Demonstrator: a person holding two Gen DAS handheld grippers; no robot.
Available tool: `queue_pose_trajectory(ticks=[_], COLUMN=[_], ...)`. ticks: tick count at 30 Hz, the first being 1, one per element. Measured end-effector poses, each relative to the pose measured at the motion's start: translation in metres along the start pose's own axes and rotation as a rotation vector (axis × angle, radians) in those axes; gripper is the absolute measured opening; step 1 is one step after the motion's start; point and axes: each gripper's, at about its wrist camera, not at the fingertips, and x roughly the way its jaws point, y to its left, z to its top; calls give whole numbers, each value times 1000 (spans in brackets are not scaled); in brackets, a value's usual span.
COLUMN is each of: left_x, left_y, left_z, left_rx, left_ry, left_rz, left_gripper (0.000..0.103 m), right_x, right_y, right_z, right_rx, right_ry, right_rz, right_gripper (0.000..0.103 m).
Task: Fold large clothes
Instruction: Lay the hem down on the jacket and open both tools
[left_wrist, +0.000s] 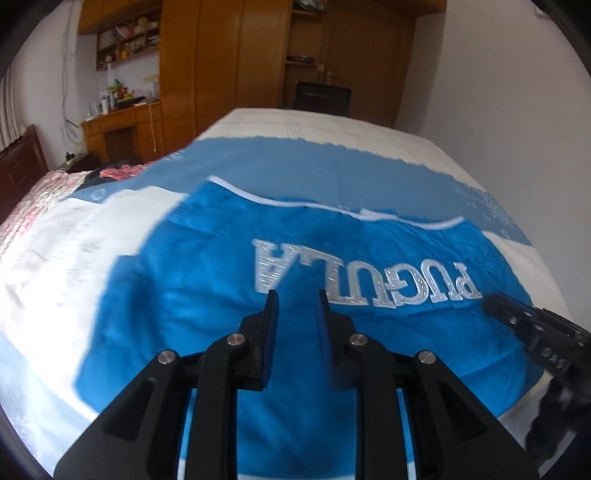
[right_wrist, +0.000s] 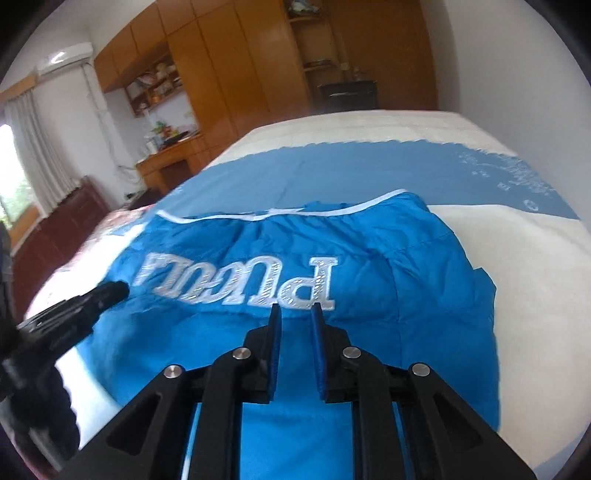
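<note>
One blue garment (left_wrist: 192, 295) reads "PUGULA" upside down.

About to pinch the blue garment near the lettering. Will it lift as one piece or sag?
Likely floppy: the blue garment lies creased and rumpled. Its sheen hints at slick fabric, so it may slip between the left gripper fingers. The silver lettering patch probably bends less.

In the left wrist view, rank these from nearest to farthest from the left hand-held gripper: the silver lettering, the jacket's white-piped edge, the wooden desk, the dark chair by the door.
From the left hand-held gripper:
1. Silver lettering, just ahead on the blue jacket.
2. White-piped edge, the jacket's far side.
3. Wooden desk, far left, beside the bed.
4. Dark chair, beyond the bed's far end.
</note>
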Motion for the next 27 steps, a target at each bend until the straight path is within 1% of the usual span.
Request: queue_pose_trajectory(ticks=[3, 4, 7, 10, 12, 14, 16, 18, 19, 20, 21, 22, 23, 24, 27], left_x=[18, 28, 38, 44, 47, 45, 36, 20, 13, 7, 7, 11, 17, 24, 31], left_y=[-2, -1, -3, 2, 6, 8, 8, 6, 4, 2, 1, 1, 1, 1, -4], left_z=[-10, -15, -28, -37, -39, -39, -39, -37, -37, -37, -37, -38, -40, -45, -49], left_rx=[15, 27, 61, 49, 25, 9, -5, -2, 5, 12, 12, 11, 16, 30, 87], left_ry=[36, 56, 61, 65, 73, 73, 72, 49, 29, 19, 24, 42, 62, 73, 67], left_rz=[-16, -21, -27, -48, -65, -68, -59, -62, -64, -70, -79, -89, -86, -72, -43], left_gripper=[20, 20, 21, 21, 20, 20, 19, 19, 20, 20, 21, 21, 21, 21, 21], right_x=[20, 22, 33, 42, 44, 44, 33, 19, 8, 5, 3, 5, 12, 18, 32], right_y=[-4, -3, 0, -3, -4, -5, -6, -7, -5, -5, -6, -7, -8, -8, -4], right_z=[-8, -13, -24, -33, -33, -31, -28, -20, -17, -17, -16, -17, -20, -23, -36], right_rx=[29, 25, -14, -21, -22, -26, -9, -10, -32, -37, -34, -22, -18, -20, -66], right_ry=[23, 26, 36, 46, 56, 64, 76, 54, 18, 8, 10, 28, 55, 72, 67], right_rz=[-7, -10, -32, -21, -17, -8, 13, 49, 37, 36, 46, 66, 65, 52, 8], right_gripper=[15, 14, 13, 13, 13, 12, 13, 13, 13, 16, 16, 16, 16, 12, 11])
